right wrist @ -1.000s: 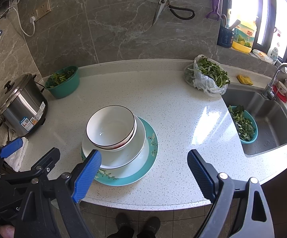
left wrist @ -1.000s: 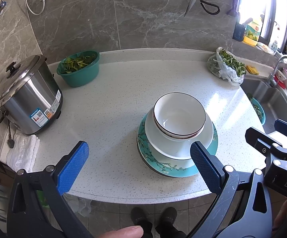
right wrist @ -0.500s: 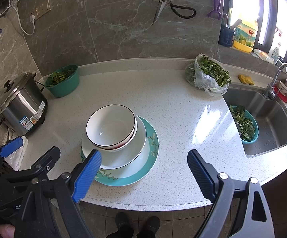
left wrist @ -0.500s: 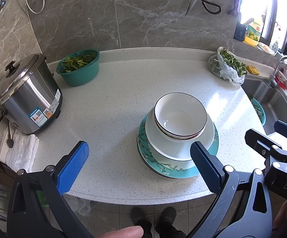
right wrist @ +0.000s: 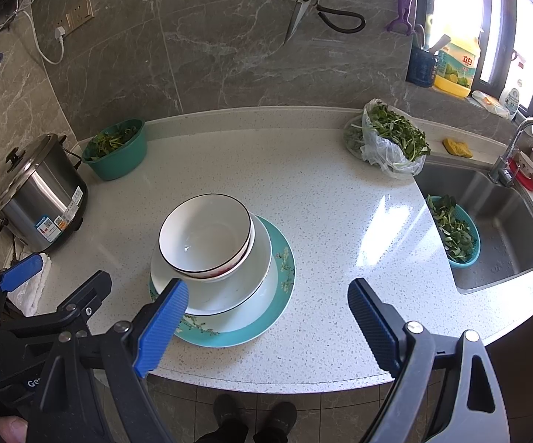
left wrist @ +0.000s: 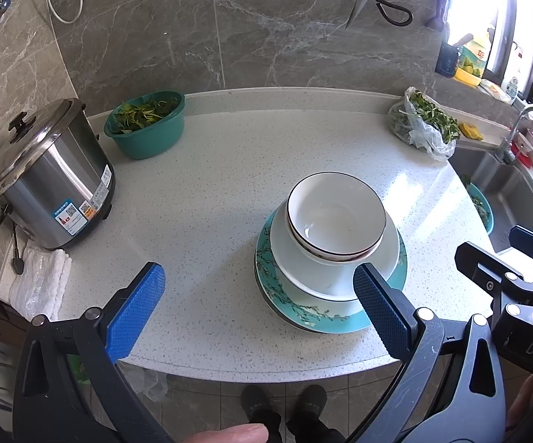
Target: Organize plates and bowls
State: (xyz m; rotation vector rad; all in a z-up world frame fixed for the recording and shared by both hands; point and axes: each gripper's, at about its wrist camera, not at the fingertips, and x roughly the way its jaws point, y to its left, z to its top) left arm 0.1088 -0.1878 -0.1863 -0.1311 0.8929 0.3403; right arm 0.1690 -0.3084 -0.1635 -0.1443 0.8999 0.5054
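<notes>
Bowls (right wrist: pixel 205 234) sit nested on a white plate (right wrist: pixel 244 280) atop a teal floral plate (right wrist: pixel 277 317), near the counter's (right wrist: pixel 321 199) front edge. Left gripper (left wrist: pixel 255 308) and right gripper (right wrist: pixel 266 315) hang above that edge, jaws spread wide, holding nothing.

grey marble wall (right wrist: pixel 229 55), speckled countertop (right wrist: pixel 303 192), sunlit window (right wrist: pixel 458 18)
</notes>
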